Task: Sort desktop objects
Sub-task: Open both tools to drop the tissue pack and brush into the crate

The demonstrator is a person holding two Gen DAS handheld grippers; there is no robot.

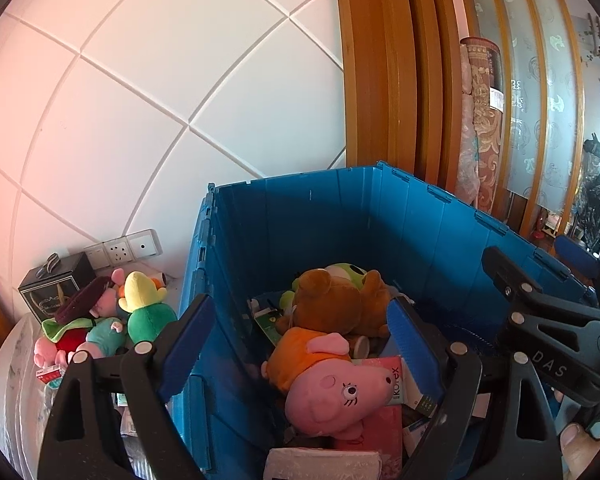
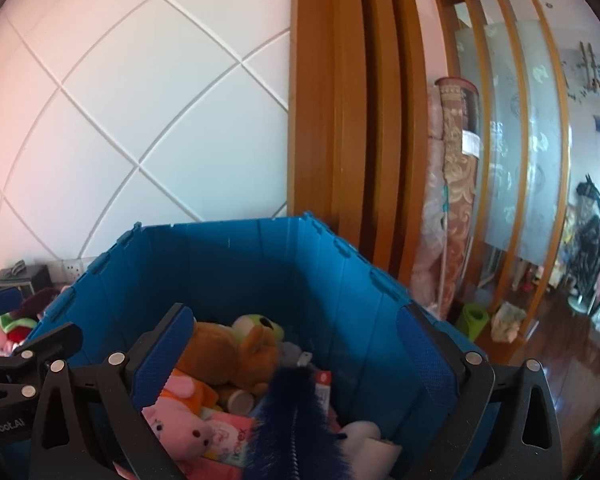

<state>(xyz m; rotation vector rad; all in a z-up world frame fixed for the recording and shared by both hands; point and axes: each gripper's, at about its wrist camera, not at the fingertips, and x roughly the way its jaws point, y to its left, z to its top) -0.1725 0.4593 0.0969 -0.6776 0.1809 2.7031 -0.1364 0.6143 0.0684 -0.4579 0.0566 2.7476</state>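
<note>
A blue plastic crate [image 1: 320, 224] [image 2: 260, 264] holds a pink pig plush in an orange top [image 1: 332, 388] [image 2: 180, 416], a brown bear plush [image 1: 332, 304] [image 2: 228, 356], a green frog plush [image 1: 346, 270] [image 2: 260, 322], pink tissue packs [image 1: 392, 376] [image 2: 228, 436] and a dark blue furry thing [image 2: 296, 420]. My left gripper [image 1: 300, 344] is open and empty above the crate's left side. My right gripper [image 2: 296, 348] is open and empty above the crate; it also shows at the right of the left wrist view [image 1: 548, 320].
Left of the crate, on the white table [image 1: 8, 380], lie more plush toys [image 1: 100, 320], a green and yellow plush [image 1: 144, 308], a black box [image 1: 56, 288] and small packets. Wall sockets [image 1: 120, 250] sit behind them. A wooden door frame [image 2: 340, 120] stands behind the crate.
</note>
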